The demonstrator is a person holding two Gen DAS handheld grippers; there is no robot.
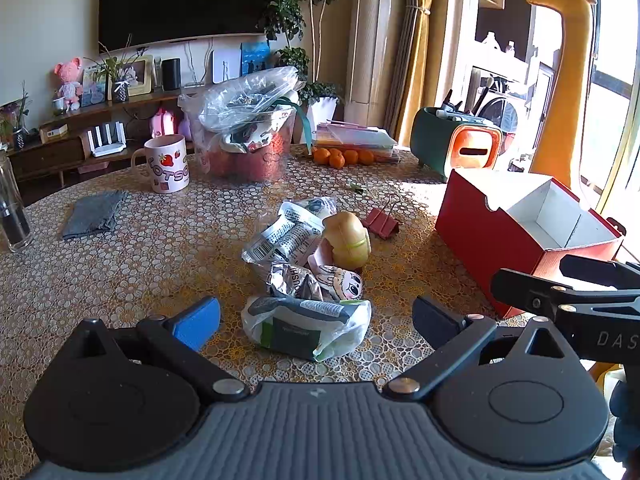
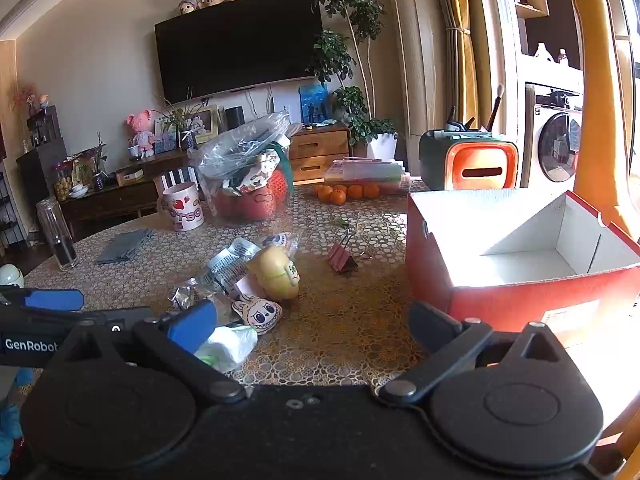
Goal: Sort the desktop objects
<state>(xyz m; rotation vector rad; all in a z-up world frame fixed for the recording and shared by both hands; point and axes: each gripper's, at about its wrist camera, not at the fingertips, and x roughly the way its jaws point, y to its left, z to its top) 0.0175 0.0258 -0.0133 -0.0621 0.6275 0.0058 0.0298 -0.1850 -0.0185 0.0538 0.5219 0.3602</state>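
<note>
A heap of small objects lies mid-table: a white plastic bag with a dark packet (image 1: 306, 326), a foil wrapper (image 1: 294, 282), a barcode packet (image 1: 282, 238), a yellow toy figure (image 1: 348, 240), a bunny-face pouch (image 1: 346, 284) and a pink binder clip (image 1: 382, 222). My left gripper (image 1: 316, 320) is open, its jaws wide on either side of the white bag, just above the table. My right gripper (image 2: 314, 326) is open and empty, right of the heap. The toy figure (image 2: 276, 272) and clip (image 2: 340, 260) show ahead of it. An open red box (image 2: 520, 292) stands at right.
A pink mug (image 1: 166, 164), grey cloth (image 1: 94, 214), glass bottle (image 1: 12, 208), red basket with a clear bag (image 1: 248, 132), oranges (image 1: 344, 157) and an orange-green organizer (image 1: 456, 142) stand around the table. A yellow giraffe (image 1: 568, 80) stands behind the box.
</note>
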